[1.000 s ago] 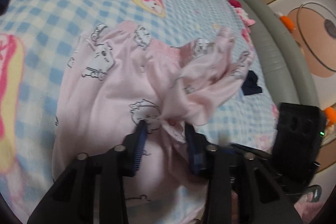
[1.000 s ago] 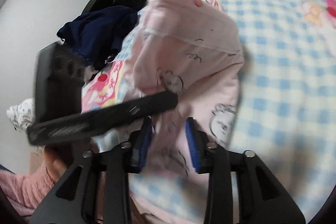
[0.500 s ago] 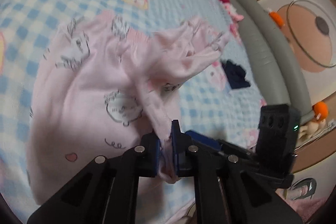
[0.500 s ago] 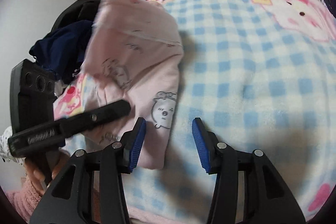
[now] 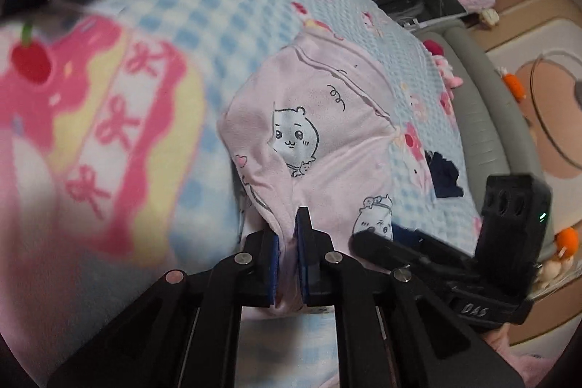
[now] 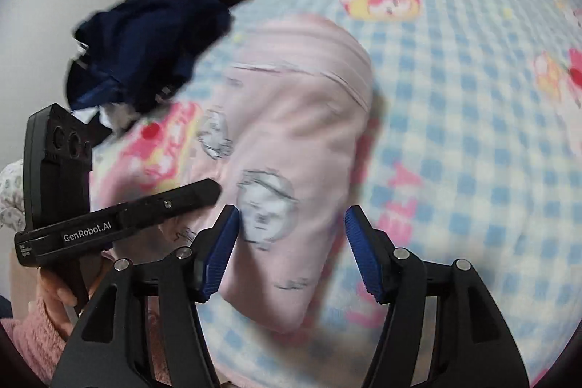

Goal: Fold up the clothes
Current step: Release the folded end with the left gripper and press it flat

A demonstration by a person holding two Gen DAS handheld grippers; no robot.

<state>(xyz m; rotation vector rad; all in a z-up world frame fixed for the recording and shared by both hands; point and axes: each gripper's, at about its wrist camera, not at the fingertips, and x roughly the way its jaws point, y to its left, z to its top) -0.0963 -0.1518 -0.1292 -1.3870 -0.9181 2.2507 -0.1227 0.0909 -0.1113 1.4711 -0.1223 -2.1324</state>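
You're working over the blue-and-white checked bedspread (image 6: 473,90), with the pink garment (image 6: 291,133) lying folded on it in front of both tools and a heap of dark clothes (image 6: 163,35) behind it toward the wall. In the right wrist view the garment's long axis runs away from you, its near end just under and between the tips of your right gripper (image 6: 291,228), whose jaws are opening and pressing on nothing. Your left gripper (image 5: 287,239) is pinched tight on a bunched fold at the garment's near edge, so that hand already has the cloth and is the nearer one for the next fold; the right tool sits just beside it, to the right in the left wrist view. A small dark item (image 5: 445,175) lies on the bedspread beyond the garment's right side. On the side of the left tool you can read "GenRobot.AI" (image 6: 87,235); the right tool's body shows letters that look like "DAS" (image 5: 474,310), though they're unclear.
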